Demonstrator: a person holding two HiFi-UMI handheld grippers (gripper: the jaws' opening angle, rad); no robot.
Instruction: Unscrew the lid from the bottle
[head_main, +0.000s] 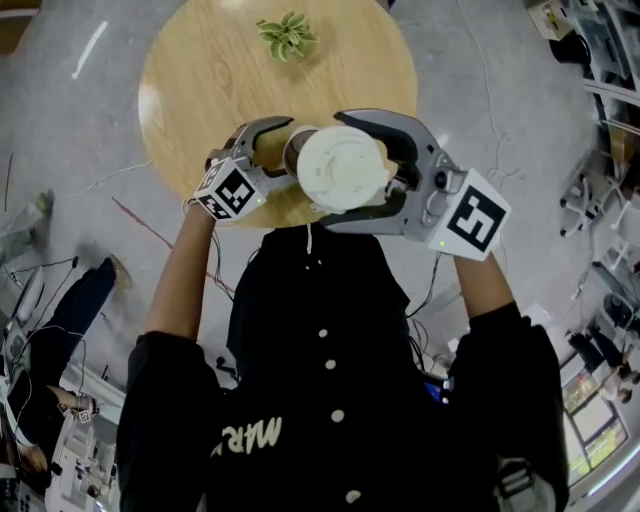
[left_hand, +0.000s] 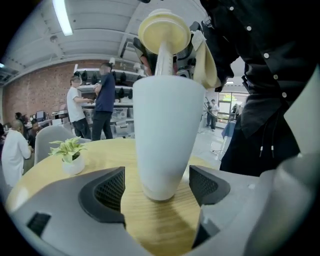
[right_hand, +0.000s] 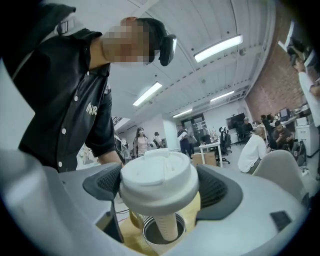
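Note:
A white tapered bottle (left_hand: 162, 135) stands upright on the round wooden table (head_main: 200, 70) near its front edge. My left gripper (left_hand: 157, 187) is open around the bottle's base, with a small gap at each pad. My right gripper (right_hand: 160, 190) is shut on the white lid (right_hand: 159, 175), both pads pressing its sides. The lid is off and held just above the open bottle mouth (right_hand: 162, 234), and its cream tube (right_hand: 168, 225) still dips into the mouth. In the head view the lid (head_main: 343, 167) covers most of the bottle (head_main: 293, 158), between the left gripper (head_main: 283, 152) and the right gripper (head_main: 338, 170).
A small green plant (head_main: 288, 36) in a white pot stands at the table's far side, also in the left gripper view as plant (left_hand: 70, 155). Cables lie on the grey floor around the table. Several people and shelves fill the background.

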